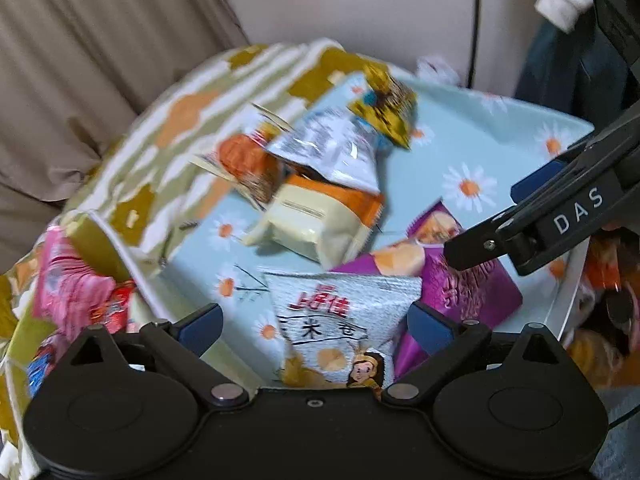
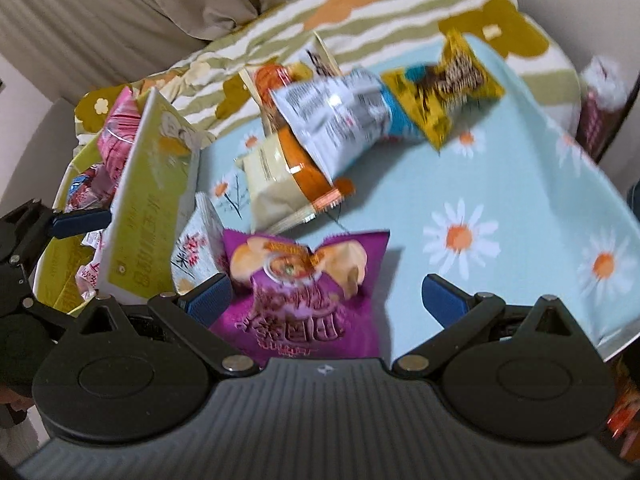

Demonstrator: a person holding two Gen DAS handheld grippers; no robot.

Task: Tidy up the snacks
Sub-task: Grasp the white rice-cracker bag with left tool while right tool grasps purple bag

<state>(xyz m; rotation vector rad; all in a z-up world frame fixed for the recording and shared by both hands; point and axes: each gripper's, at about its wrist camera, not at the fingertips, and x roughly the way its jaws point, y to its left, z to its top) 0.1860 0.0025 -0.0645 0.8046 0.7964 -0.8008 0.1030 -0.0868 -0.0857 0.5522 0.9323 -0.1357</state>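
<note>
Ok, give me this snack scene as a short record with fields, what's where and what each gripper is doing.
surface: blue daisy cloth
left gripper: open, around a silver packet
right gripper: open, around a purple packet
pile behind: white packet on an orange and cream packet, yellow packet beside
left side: yellow-green box with pink packets behind it
sharpness: both views blurred, labels unreadable
</note>
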